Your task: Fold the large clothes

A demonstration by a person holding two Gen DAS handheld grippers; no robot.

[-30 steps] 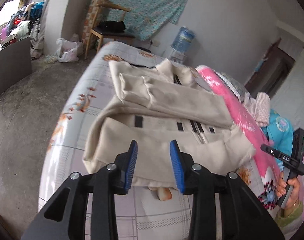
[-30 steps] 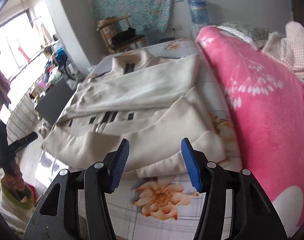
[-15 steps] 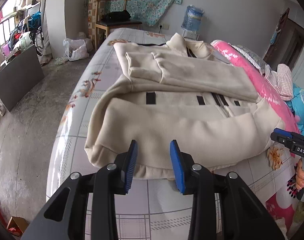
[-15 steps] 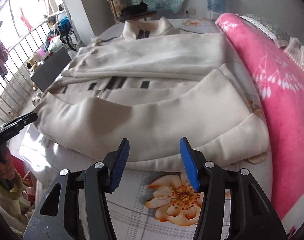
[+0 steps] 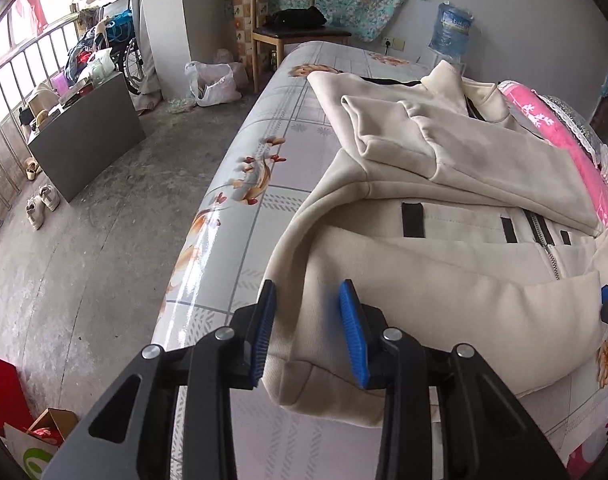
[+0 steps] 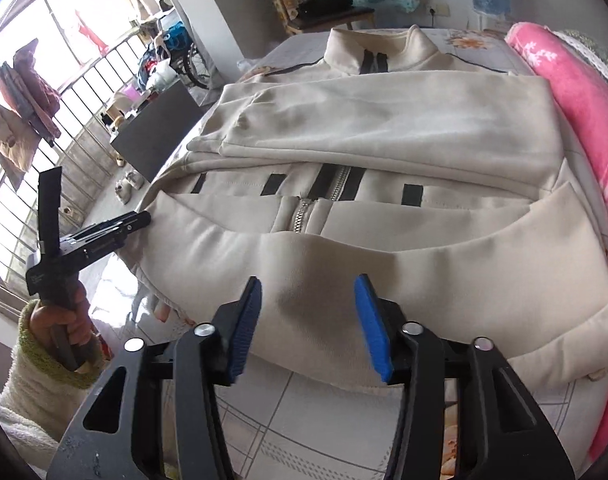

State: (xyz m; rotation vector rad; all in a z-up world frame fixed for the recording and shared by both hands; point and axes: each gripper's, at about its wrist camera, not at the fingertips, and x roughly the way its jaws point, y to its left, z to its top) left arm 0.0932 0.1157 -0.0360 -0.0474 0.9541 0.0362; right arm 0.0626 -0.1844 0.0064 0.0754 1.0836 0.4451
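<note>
Jaws on my left gripper (image 5: 307, 332) and right gripper (image 6: 307, 326) were closing, still apart, each straddling the near hem of the cream jacket (image 6: 384, 240), which lay on the bed (image 5: 256, 184). I judged either could pinch only the top layer, or the left one slip off the hem's corner, leaving a skewed fold.

A cream fleece zip-up jacket (image 5: 444, 280), its sleeves folded across the chest, is spread on a bed covered by a glossy grey floral sheet (image 5: 240, 216). The left gripper (image 5: 306, 332) (black arms, blue ribbed pads) is seen closing over the jacket's near hem corner, the fabric lying between its jaws. A wooden chair (image 5: 292, 28) is seen beyond.
</note>
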